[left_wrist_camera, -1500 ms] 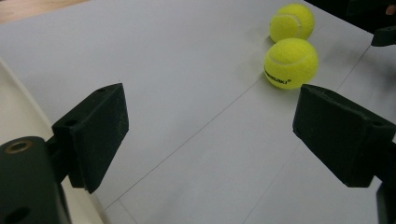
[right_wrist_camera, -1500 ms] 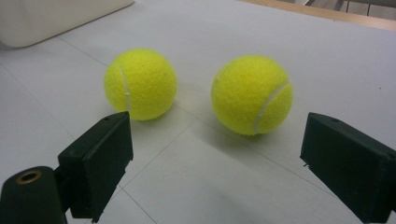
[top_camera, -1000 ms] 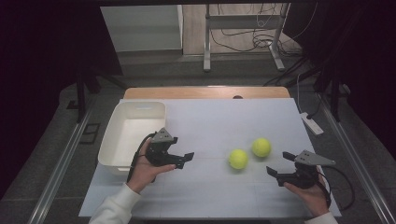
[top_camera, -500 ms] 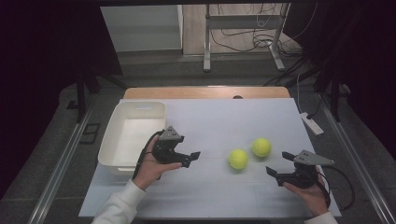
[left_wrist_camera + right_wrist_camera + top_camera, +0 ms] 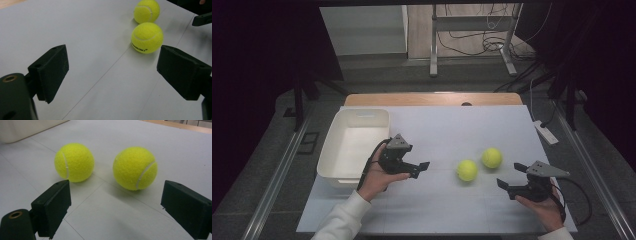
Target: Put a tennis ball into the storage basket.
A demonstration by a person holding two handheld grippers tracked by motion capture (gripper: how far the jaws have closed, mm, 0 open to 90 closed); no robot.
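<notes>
Yellow felt marks the 2 tennis balls on my white table sheet. The nearer ball lies just beside the farther ball, a slim gap between them, the farther one at about 2 o'clock from the nearer. Both sit in the open, well apart from the white bin at the table's left.

From my left gripper the nearer ball lies at 3 o'clock in the high view, with bare sheet between. In the left gripper view that ball sits ahead toward 1 o'clock, off my centre line and close above my right-hand jaw, with the other ball beyond it. A ball has no long axis, so any approach angle should do; I judge I only need to swing a little toward the ball and push forward.

My right gripper sits near the front edge, the nearer ball at roughly 10 o'clock from it and about as close as to my left. In the right gripper view both balls lie ahead, one at 11 o'clock, the other at 1 o'clock.

Both pairs of jaws stand wide with nothing between them.

Against the earlier frames, my left gripper has crept from beside the bin toward the balls; my right has kept its place, and neither ball has moved.
</notes>
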